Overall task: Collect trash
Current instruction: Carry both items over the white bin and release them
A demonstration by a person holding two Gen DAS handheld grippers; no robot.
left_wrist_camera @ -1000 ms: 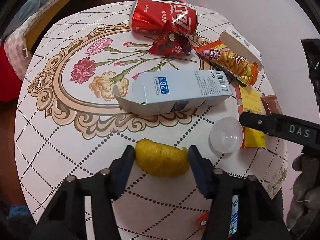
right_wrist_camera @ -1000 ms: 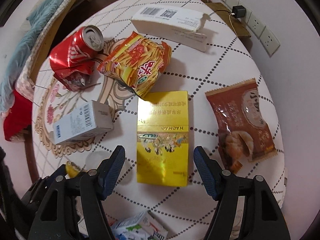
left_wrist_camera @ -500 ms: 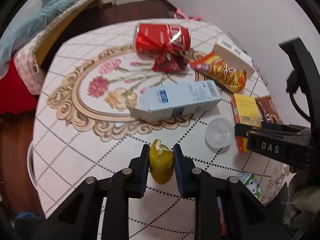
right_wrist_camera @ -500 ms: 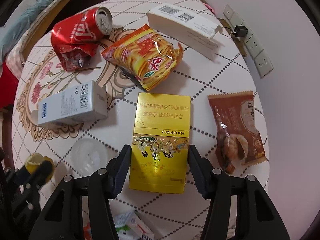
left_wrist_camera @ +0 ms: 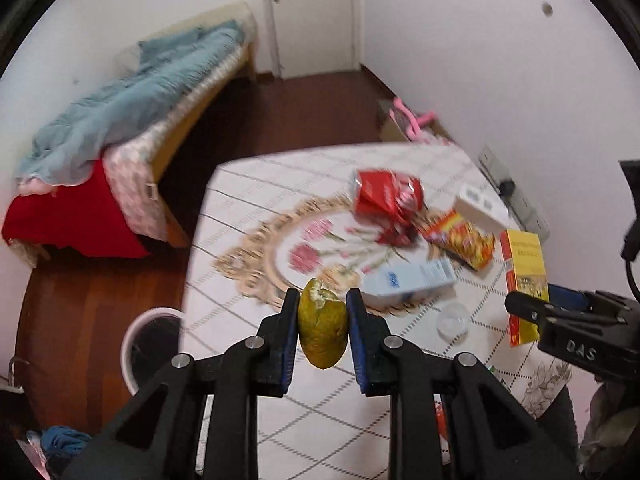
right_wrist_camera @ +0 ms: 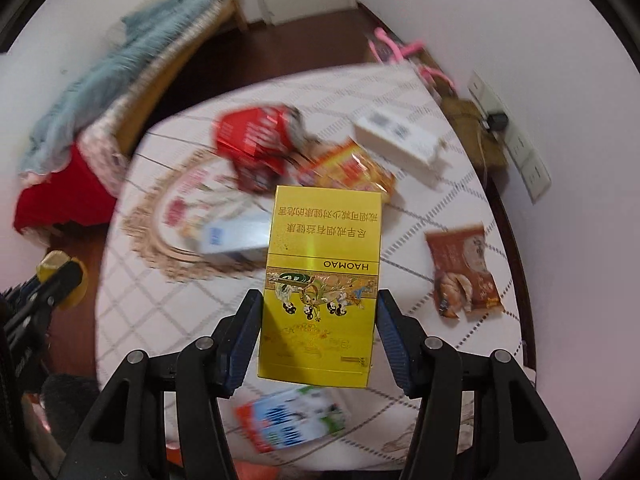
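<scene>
Red can (right_wrist_camera: 256, 142): motion blur is smearing it in my right wrist view; I am not reading its print.
White box label (right_wrist_camera: 394, 130): the barcode is blurring out.
Blue-and-white carton (right_wrist_camera: 236, 238): the yellow box (right_wrist_camera: 320, 280) is covering its right end.
Colourful carton (right_wrist_camera: 290, 418): it is blurring, and the yellow box is hiding its top.
White bin (left_wrist_camera: 150, 344): the table (left_wrist_camera: 248, 200) edge is cutting off its right side.
Clear cup (left_wrist_camera: 453, 318): it is looking too faint for me to make out.

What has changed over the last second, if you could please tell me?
The left gripper closed on the yellow fruit peel and lifted it off the table. The right gripper closed on the yellow box and raised it too. The can, snack bags and carton stayed put.
</scene>
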